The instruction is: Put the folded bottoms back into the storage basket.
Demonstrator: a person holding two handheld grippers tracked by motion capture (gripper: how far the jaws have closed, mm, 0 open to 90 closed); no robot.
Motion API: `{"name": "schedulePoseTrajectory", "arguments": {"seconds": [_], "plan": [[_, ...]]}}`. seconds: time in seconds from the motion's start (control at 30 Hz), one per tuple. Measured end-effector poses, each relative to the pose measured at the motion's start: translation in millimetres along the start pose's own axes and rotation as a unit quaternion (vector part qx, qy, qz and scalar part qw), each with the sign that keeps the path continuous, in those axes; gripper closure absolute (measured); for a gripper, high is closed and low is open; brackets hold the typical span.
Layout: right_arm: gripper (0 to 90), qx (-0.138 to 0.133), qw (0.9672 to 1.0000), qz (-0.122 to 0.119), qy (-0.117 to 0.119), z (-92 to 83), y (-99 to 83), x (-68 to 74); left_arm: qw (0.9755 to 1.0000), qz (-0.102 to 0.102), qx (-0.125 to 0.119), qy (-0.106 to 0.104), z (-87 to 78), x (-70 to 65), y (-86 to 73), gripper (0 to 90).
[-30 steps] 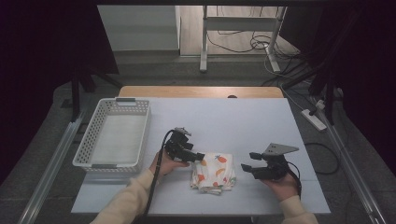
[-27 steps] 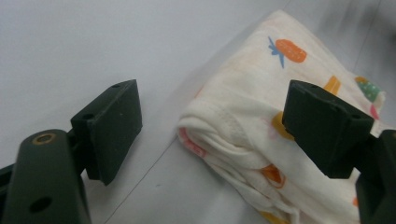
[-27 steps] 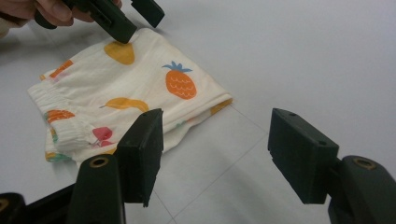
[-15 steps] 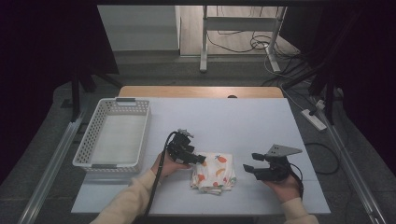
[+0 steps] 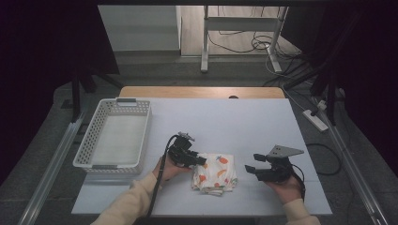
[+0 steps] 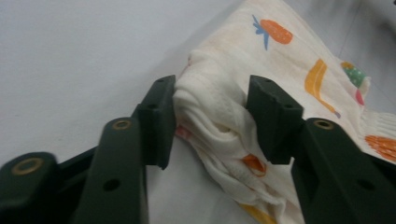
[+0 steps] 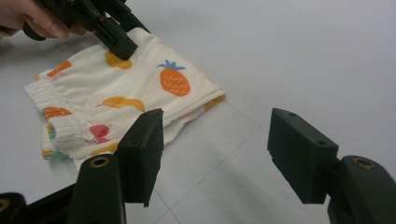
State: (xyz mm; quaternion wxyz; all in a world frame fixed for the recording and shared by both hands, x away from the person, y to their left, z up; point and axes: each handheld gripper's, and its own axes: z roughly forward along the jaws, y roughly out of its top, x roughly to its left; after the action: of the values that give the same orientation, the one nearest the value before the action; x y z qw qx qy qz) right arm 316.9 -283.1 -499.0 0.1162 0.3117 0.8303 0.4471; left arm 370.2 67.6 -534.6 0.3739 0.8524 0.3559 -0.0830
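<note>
A folded cream cloth [image 5: 215, 174] printed with fruit lies on the white table near its front edge. My left gripper [image 5: 201, 161] is at the cloth's left edge. Its jaws have just been closing, and in the left gripper view the pads [image 6: 161, 116] squeeze a bunched fold of the cloth [image 6: 289, 60] between them. My right gripper [image 5: 251, 168] hovers to the right of the cloth, open, with nothing between its jaws. The right gripper view has its gripper [image 7: 215, 149] over bare table, the cloth [image 7: 140, 88] beyond, and the left gripper [image 7: 119, 46] on the cloth's far corner.
A white perforated basket [image 5: 91, 165] stands empty at the table's left side. The table [image 5: 234, 122] stretches back to a wooden edge. Cables, a power strip [image 5: 317, 119] and metal stand legs lie on the floor beyond and to the right.
The left gripper's jaws have narrowed onto the cloth's left edge, bunching it. The right gripper has hardly moved.
</note>
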Motion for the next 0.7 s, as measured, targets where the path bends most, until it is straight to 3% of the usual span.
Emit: {"name": "schedulePoseTrajectory", "arguments": {"seconds": [0.07,0.13,0.27,0.7], "plan": [[36.2,0.001,1.0,-0.001,-0.001,0.3,-0.2,0.0,1.0,0.007,0.002,0.0,0.8,-1.4,0.2,58.1],[36.3,0.001,1.0,-0.001,-0.001,0.3,-0.2,0.1,0.9999,0.014,0.0,0.001,1.3,-2.6,-0.3,67.3],[36.3,-0.002,1.0,0.001,-0.001,-0.6,-0.4,-0.2,0.9994,0.031,-0.013,0.008,-1.0,-6.7,-1.0,73.1],[36.3,0.0,1.0,0.0,-0.005,-0.7,-0.5,-0.6,0.996,0.063,-0.064,0.007,-23.0,-20.3,2.5,74.9]]}}
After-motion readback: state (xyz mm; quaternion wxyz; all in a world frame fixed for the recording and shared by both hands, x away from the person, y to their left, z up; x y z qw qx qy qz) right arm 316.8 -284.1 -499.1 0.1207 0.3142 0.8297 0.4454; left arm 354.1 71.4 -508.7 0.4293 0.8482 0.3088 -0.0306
